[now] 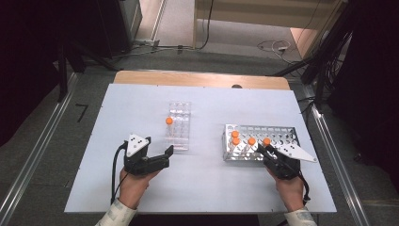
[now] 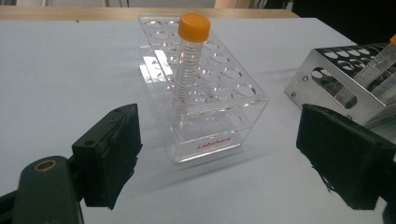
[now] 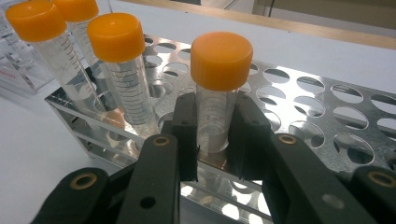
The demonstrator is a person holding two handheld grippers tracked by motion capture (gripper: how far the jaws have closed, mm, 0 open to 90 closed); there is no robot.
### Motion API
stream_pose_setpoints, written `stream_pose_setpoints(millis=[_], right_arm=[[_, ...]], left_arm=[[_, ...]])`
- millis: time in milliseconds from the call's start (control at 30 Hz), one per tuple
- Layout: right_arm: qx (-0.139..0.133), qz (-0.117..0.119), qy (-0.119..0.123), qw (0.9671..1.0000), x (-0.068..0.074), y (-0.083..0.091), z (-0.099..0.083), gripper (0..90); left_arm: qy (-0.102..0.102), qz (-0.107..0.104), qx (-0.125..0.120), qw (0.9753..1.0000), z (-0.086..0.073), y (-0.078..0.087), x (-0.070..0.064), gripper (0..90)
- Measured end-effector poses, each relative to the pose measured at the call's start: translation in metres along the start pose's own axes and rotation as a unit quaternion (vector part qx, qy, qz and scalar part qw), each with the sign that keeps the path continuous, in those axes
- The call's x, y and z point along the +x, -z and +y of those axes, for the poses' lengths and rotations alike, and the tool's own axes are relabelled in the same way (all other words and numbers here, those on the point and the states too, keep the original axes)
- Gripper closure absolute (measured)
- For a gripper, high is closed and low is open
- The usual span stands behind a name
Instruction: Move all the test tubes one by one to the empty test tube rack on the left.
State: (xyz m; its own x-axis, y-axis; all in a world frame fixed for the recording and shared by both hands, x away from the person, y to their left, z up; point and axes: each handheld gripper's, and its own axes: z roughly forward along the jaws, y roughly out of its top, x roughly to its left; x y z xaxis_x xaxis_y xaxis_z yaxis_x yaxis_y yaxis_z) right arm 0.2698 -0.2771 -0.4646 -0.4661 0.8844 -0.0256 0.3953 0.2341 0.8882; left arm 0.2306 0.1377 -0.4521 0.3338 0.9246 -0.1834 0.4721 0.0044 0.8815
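White sheeting covers the worktop (image 1: 141,188), with grey floor and loose cables beyond it. From the high view, a clear plastic rack (image 1: 178,126) sits mid-worktop holding one orange-capped tube (image 1: 169,121), and a metal rack (image 1: 261,142) to its right carries four more. The right gripper view adds what the high view cannot resolve: the right gripper (image 3: 212,135) has its jaws closed against the clear body of the gripped tube (image 3: 218,88), just under the cap, while the tube stands in the metal rack's near row. The left gripper (image 2: 219,154) has its jaws spread wide and empty, the clear rack just ahead between them.
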Motion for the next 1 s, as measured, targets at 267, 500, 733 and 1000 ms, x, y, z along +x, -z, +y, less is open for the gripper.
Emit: stream_pose_setpoints(millis=[267,500,733,1000], right_arm=[[-0.007,0.002,0.000,1.0000,0.000,0.003,0.003,71.2],[-0.028,0.003,-0.004,0.9996,-0.001,0.013,0.014,71.3],[-0.053,0.002,-0.002,0.9986,0.000,0.027,0.026,71.4],[-0.075,0.009,-0.005,0.9971,0.000,0.046,0.034,71.5]], left_arm=[[0.000,0.000,0.000,1.0000,0.000,0.000,0.000,13.6],[0.000,0.000,0.002,1.0000,-0.001,-0.001,-0.001,13.6],[-0.002,-0.001,0.004,1.0000,-0.001,-0.001,-0.001,13.6],[-0.001,-0.004,0.001,1.0000,-0.001,-0.001,-0.003,13.6]])
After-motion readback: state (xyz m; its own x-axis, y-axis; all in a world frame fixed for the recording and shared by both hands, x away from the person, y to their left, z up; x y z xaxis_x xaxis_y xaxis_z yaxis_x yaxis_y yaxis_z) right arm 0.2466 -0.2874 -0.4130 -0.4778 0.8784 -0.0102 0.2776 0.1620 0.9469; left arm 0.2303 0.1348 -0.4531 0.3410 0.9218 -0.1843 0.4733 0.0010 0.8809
